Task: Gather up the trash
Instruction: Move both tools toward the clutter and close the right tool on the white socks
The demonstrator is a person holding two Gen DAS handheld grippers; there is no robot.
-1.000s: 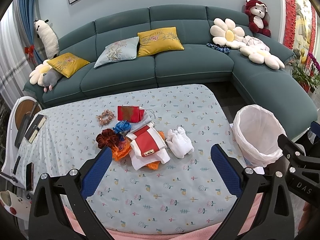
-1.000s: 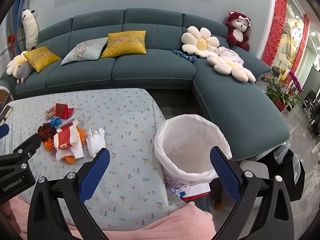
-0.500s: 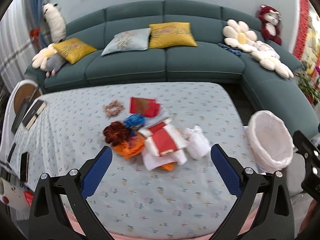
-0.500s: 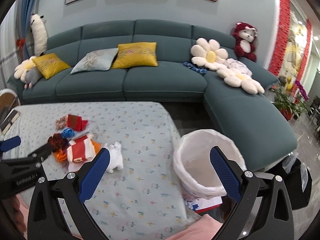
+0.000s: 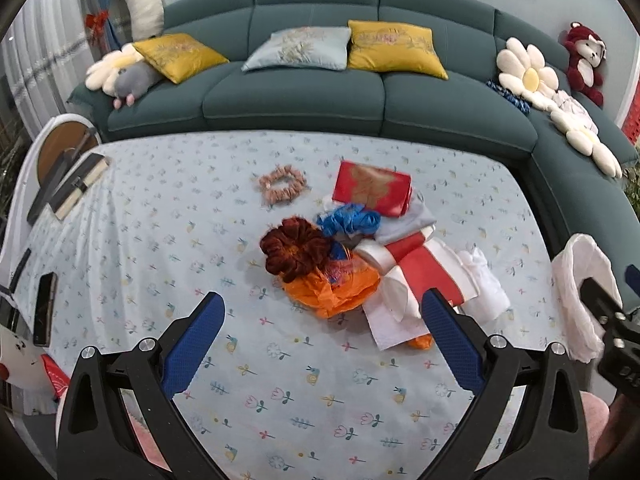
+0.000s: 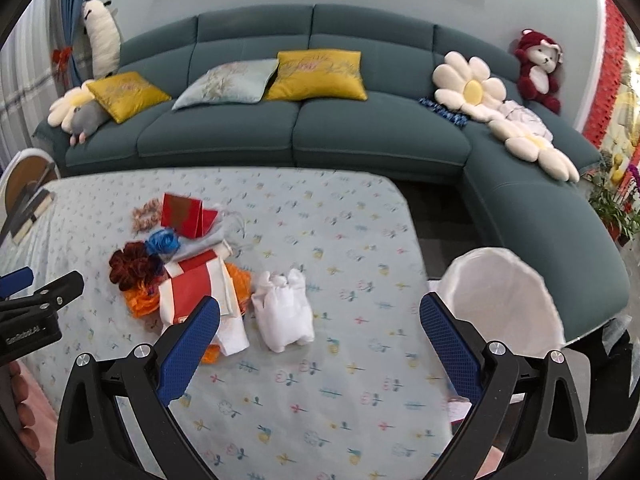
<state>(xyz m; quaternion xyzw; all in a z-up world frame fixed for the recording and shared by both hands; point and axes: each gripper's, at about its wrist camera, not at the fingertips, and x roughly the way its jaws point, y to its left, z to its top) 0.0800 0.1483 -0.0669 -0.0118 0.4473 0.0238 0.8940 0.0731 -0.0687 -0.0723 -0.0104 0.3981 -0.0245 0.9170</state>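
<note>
A heap of trash lies mid-table: an orange plastic bag, a dark red scrunchie, blue plastic, a red envelope, red-and-white packaging and a white crumpled bag. A white-lined trash bin stands off the table's right edge; it also shows in the left wrist view. My left gripper is open and empty, just short of the orange bag. My right gripper is open and empty, near the white bag.
A floral cloth covers the table. A pink scrunchie lies behind the heap. Books and a phone lie at the table's left. A teal sofa with cushions runs behind and along the right.
Both grippers have moved forward and left toward the trash heap, which now looks larger. The bin has shifted to the right in both views. Both stay open.
</note>
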